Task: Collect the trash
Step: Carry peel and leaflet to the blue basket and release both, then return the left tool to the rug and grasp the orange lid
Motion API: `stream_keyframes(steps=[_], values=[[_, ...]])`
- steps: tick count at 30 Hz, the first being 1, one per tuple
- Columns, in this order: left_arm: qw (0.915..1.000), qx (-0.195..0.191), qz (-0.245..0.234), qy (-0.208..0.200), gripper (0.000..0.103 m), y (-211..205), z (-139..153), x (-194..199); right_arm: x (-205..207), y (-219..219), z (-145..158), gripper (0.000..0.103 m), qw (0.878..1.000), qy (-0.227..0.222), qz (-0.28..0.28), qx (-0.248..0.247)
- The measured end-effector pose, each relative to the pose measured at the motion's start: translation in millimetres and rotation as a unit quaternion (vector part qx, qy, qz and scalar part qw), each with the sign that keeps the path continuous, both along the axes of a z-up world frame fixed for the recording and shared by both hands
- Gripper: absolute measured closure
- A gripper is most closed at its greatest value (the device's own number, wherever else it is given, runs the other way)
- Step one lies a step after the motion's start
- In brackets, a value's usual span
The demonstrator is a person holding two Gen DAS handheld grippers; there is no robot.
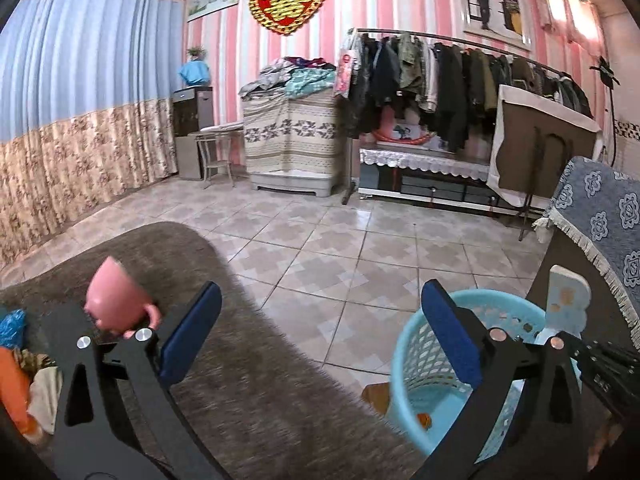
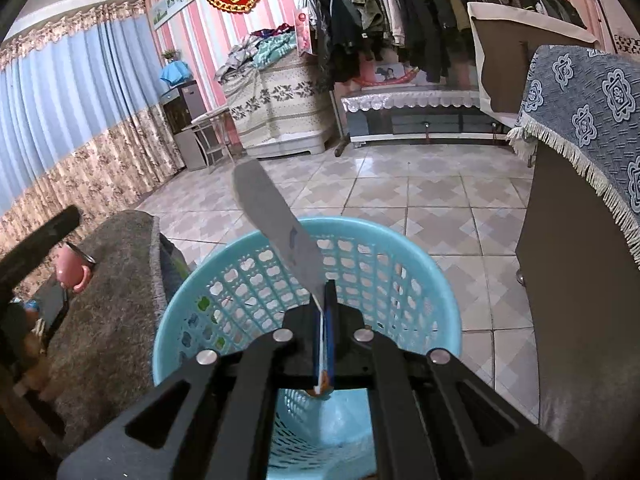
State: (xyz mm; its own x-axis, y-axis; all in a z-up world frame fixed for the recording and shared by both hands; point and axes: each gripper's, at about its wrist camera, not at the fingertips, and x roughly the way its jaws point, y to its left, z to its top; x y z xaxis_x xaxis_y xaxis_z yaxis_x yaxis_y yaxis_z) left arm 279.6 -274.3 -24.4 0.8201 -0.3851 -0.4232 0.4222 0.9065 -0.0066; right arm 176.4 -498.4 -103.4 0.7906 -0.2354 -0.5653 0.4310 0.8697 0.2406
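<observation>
A tiled living-room floor point(image 1: 340, 248) spreads between a brown shaggy rug point(image 1: 248, 392) and a cabinet draped in a blue patterned cloth point(image 2: 592, 120), with a loaded clothes rack point(image 1: 440, 76) along the striped far wall. A light-blue perforated plastic basket point(image 2: 256, 276) stands on the tiles just beside the rug's edge, serving as the trash bin; a small orange scrap point(image 1: 423, 420) already lies at its bottom. The right gripper point(image 2: 325, 320) hangs over the basket's mouth, its jaws clamped flat on a flattened carton wrapper point(image 2: 276, 224), silver on its inner face, which juts up and forward past the near rim. The left gripper point(image 1: 320, 336) hovers beside it over the rug's edge, jaws spread wide and empty. A pink mug point(image 1: 116, 300) sits on the rug to the left, near a heap of crumpled wrappers point(image 1: 24, 360). The drop appears imminent, but the wrapper's long free end leans toward the basket's far rim; released from here it could catch on the rim and tip out onto the tiles rather than slide inside.
</observation>
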Motion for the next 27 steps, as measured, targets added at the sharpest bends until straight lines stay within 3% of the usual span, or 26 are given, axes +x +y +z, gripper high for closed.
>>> stream_keyframes(steps=[3, 4, 5, 6, 7, 8, 11, 13, 16, 27], values=[[0.9999, -0.004, 0.014, 0.001, 0.006, 18, 2, 0, 7, -1, -5, 0.099, 1.000, 0.009, -0.004, 0.001], [0.9998, -0.005, 0.016, 0.002, 0.006, 22, 2, 0, 9, -1, -6, 0.093, 1.000, 0.012, -0.006, 0.000], [0.9998, -0.008, 0.019, 0.003, 0.006, 27, 2, 0, 11, -1, -7, 0.085, 1.000, 0.014, -0.009, -0.001], [0.9997, -0.009, 0.023, 0.003, 0.006, 32, 3, 0, 11, 0, -8, 0.056, 1.000, 0.013, -0.011, -0.001], [0.9996, -0.010, 0.024, 0.003, 0.006, 36, 4, -1, 11, 1, -7, 0.043, 1.000, 0.007, -0.015, -0.005], [0.9996, -0.009, 0.027, 0.001, 0.006, 41, 5, -2, 10, 2, -6, 0.035, 1.000, 0.005, -0.018, -0.009], [0.9995, -0.007, 0.031, -0.003, 0.006, 52, 8, -4, 11, 5, -3, 0.031, 1.000, 0.006, -0.016, -0.012], [0.9994, -0.007, 0.035, -0.004, 0.006, 60, 10, -9, 9, 9, 2, 0.016, 1.000, 0.002, -0.019, -0.017], [0.9989, -0.012, 0.045, -0.002, 0.006, 72, 13, -17, 5, 18, 8, 0.008, 0.999, -0.001, -0.022, -0.034], [0.9960, -0.019, 0.087, 0.005, 0.006, 134, 19, -50, -8, 77, 42, 0.006, 0.995, -0.017, 0.027, -0.092]])
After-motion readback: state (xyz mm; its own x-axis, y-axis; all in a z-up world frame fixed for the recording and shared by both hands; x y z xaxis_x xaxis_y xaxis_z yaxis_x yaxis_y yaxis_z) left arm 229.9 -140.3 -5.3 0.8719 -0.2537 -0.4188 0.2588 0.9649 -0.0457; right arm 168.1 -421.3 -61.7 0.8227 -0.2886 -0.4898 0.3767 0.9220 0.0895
